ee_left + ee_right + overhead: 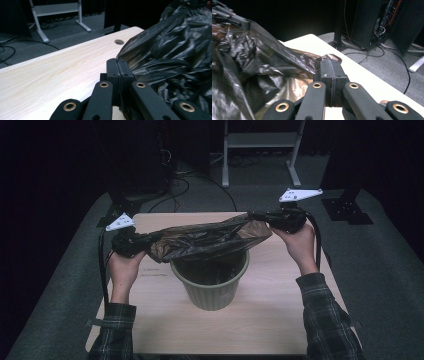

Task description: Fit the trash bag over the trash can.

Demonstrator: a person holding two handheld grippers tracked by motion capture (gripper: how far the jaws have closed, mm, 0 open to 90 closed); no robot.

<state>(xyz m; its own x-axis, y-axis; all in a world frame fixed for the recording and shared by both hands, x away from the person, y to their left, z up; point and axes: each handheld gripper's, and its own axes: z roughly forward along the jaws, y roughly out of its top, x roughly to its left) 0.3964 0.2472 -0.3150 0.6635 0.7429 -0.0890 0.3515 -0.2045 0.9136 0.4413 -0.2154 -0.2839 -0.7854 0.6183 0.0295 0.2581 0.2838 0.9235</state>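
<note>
Pale wood makes up the surface (165,330), and everything else sits relative to the green bin (212,287) standing near its middle. Black plastic, the bin bag (210,240), is stretched in the air just above the bin's open mouth, its lower folds hanging down toward the rim; whether they touch it cannot be told from the high view. To the left of the bin, the left gripper (145,241) has its fingers (112,68) pressed fully together on the bag's edge, with film pinched between them and bunching out on one side. To the right of the bin and a little beyond it, the right gripper (256,216) likewise has its fingers (325,68) closed tight on a corner of the bag, a small tuft of plastic poking out past the tips.

The step in hand looks like spreading the bag's mouth to fit it over the bin. To do it well, I would keep both pinches firm, since the film is thin and slippery, and hold the two edges apart wider than the bin's rim, level with each other. Lowering evenly on both sides should let the hem pass outside the rim instead of collapsing inside.
</note>
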